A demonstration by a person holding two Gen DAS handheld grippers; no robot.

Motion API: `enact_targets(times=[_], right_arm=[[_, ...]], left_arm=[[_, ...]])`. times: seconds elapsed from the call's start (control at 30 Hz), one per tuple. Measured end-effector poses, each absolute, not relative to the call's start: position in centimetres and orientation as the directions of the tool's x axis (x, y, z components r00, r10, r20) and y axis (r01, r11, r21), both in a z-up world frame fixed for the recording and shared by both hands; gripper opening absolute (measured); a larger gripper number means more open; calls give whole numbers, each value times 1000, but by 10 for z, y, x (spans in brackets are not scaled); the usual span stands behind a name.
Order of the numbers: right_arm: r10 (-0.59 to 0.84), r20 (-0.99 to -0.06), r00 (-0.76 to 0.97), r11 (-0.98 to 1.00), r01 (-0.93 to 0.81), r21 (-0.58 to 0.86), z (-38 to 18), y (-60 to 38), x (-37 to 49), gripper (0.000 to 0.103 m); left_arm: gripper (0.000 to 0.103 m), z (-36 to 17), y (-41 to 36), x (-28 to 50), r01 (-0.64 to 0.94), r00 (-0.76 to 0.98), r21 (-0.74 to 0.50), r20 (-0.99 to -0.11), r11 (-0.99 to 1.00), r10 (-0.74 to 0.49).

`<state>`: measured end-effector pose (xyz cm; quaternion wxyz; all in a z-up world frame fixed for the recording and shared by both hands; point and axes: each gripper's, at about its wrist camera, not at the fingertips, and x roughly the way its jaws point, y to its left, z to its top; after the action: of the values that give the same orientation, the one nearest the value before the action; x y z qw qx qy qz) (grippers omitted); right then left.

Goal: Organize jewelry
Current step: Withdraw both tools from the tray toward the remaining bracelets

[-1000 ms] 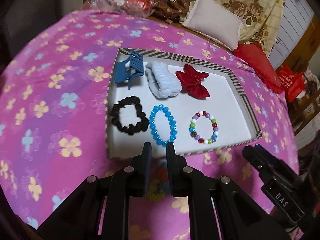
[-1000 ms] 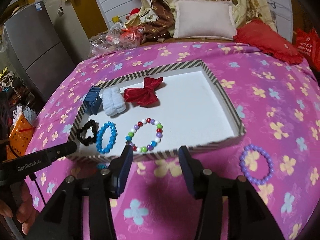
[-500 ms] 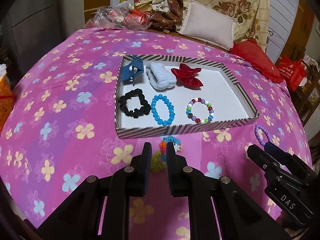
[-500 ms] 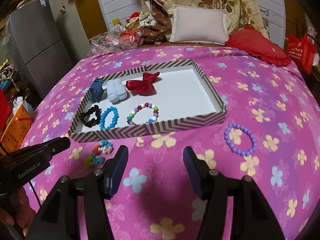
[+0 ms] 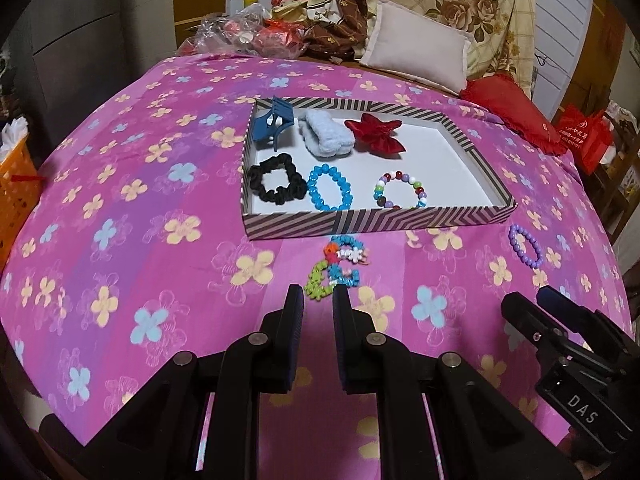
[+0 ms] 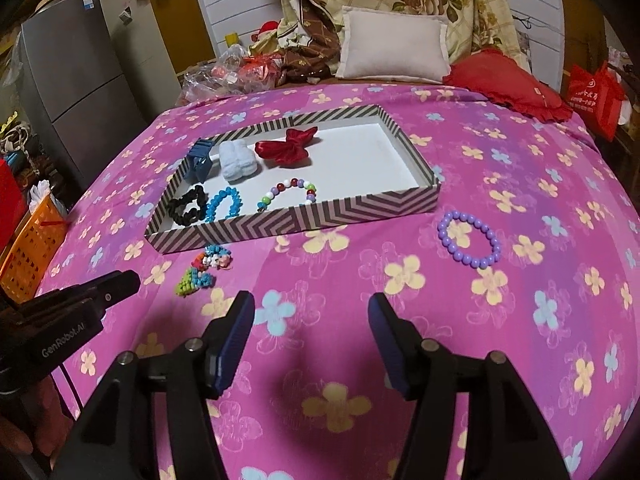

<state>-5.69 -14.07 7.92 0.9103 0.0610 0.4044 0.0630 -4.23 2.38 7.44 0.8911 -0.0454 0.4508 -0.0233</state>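
A striped tray point(image 5: 372, 222) point(image 6: 304, 216) lies on the pink flowered bedspread. It holds a blue hair claw point(image 5: 274, 124), a pale blue scrunchie point(image 5: 326, 138), a red bow point(image 5: 374, 134), a black scrunchie point(image 5: 274, 184), a blue bead bracelet point(image 5: 330, 187) and a multicolour bead bracelet point(image 5: 400, 190). A colourful beaded bracelet point(image 5: 336, 266) point(image 6: 204, 268) lies on the spread in front of the tray. A purple bead bracelet point(image 5: 525, 246) point(image 6: 469, 244) lies to the right. My left gripper point(image 5: 317, 300) is narrowly open and empty, just short of the colourful bracelet. My right gripper point(image 6: 311, 308) is wide open and empty.
An orange basket point(image 5: 16, 178) point(image 6: 28, 248) stands off the bed's left edge. A white pillow point(image 5: 418, 56), a red cushion point(image 5: 512, 114) and plastic bags point(image 5: 240, 36) lie at the far end. A grey fridge point(image 6: 80, 80) stands at the left.
Both grippers have pulled back from the tray toward the near edge of the bed. The colourful bracelet and the purple bracelet have come into view. Jaw openings are unchanged.
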Motion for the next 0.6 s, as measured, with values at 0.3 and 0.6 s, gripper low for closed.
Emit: enact_targets(times=[0.3,0.6], right_arm=[[151,-726,671,987,-65,145,79,-137,-70,68],[155,-723,674,986,-65,151,79,-137,-78,68]], left_arm=[[3,70,24,-55,-9,596,-81,-801,997,-60],[3,68,25,-61,-8,597,-68,-800,998,-50]])
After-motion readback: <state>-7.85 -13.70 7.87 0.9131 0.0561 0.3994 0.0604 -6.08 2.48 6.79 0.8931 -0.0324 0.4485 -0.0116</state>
